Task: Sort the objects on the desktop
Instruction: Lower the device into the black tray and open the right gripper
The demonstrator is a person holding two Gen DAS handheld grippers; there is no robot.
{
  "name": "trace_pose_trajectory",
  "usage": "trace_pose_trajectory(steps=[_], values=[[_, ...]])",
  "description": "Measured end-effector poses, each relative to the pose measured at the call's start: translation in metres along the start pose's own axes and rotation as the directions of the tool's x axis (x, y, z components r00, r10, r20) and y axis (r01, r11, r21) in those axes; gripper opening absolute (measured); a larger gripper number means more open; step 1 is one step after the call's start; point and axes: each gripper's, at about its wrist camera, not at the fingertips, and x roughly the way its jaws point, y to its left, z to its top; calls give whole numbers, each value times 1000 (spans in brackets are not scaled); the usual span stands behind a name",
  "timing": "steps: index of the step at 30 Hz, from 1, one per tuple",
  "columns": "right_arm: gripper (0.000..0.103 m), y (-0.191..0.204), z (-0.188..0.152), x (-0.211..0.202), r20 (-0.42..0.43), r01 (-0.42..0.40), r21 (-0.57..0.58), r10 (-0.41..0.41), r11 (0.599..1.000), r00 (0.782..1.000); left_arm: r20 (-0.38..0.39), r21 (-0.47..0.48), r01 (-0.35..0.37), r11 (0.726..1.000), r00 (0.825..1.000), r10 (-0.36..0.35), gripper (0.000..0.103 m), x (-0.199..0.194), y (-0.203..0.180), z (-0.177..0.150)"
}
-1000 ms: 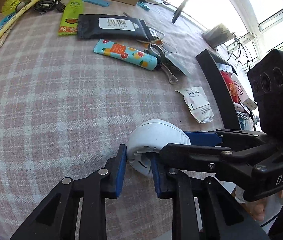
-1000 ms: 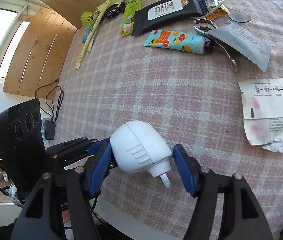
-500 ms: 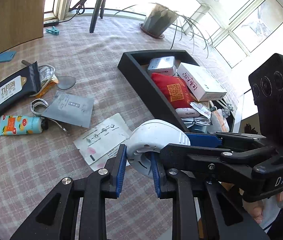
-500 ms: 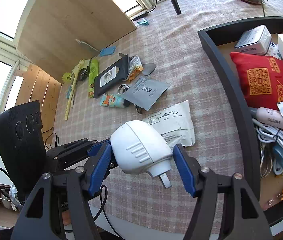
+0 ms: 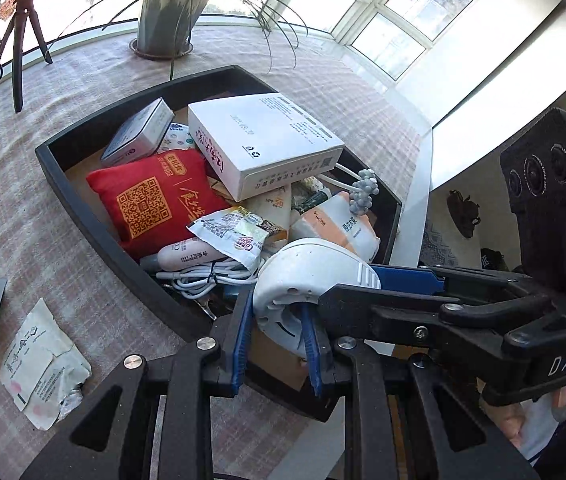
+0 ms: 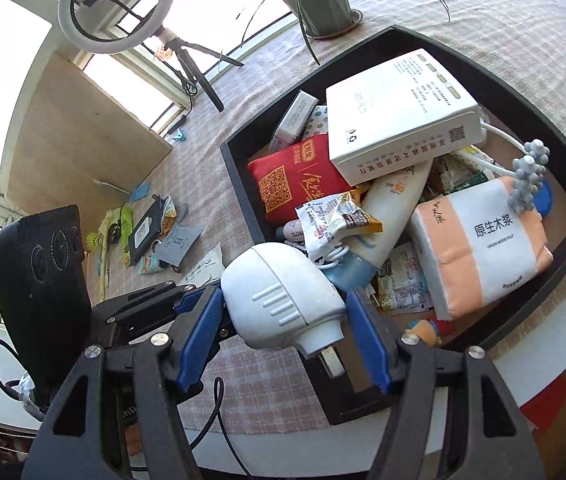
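A second ago both views looked over the checked table (image 5: 23, 216) with the wipes pack and the fruit-printed tube ahead; now the black tray (image 5: 95, 224) fills both views, and the loose items lie far back at the left in the right wrist view; half a second ago the tray was only coming into sight. The white device (image 6: 279, 300) sits in the same grip as before, now hanging over the tray's near corner, above the white cables (image 5: 203, 276) and clear of the contents.

The left hand-held gripper (image 5: 275, 332) is closed narrowly on the device's ring-shaped base, one blue pad inside the ring and one outside; the right hand-held gripper (image 6: 283, 328) is closed wide across its rounded body, a blue pad at each side, the stub end pointing toward the camera.

Readable writing: the red pouch (image 5: 151, 200) carries a gold QR code and Chinese characters; the crumpled sachet (image 5: 235, 232) reads "Coffee mate"; the cream tube (image 6: 391, 208) shows "SPF 50"; the peach-and-white tissue pack (image 6: 487, 244) reads "原生木浆" and "VIRGIN WOOD PULP"; the big white box (image 6: 399, 116) has a recycling mark, a QR code and small Chinese print too fine to read; a patterned pack behind the small grey box (image 5: 139, 132) shows "Vinda"; the right hand-held gripper's frame is marked "DAS" in the left wrist view.
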Motion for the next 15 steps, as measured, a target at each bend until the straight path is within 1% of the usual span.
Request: trace_pose_trajectory(steps=[2,4,6,8,11,15], values=[[64,-10,1,-8,12,13,14,-13,1000,1000,-12,9,6,1000,1000,-5,21,6,-8,3],[65,-17,2,-14,25,30,22,-30,999,999,-17,11,-7,1000,1000,8,24,10,-13,6],[68,-21,2,-20,53,48,38,-50,998,997,-8,7,-18,1000,1000,18,28,8,-15,9],[69,-22,4,-24,67,50,41,-53,998,996,-1,3,-28,1000,1000,28,28,4,-12,9],[69,-19,6,-25,66,44,25,-46,999,997,16,-8,-56,998,998,56,28,-5,-5,10],[69,-1,7,-18,55,38,-25,-37,999,998,36,-45,-91,995,995,93,28,-20,14,8]])
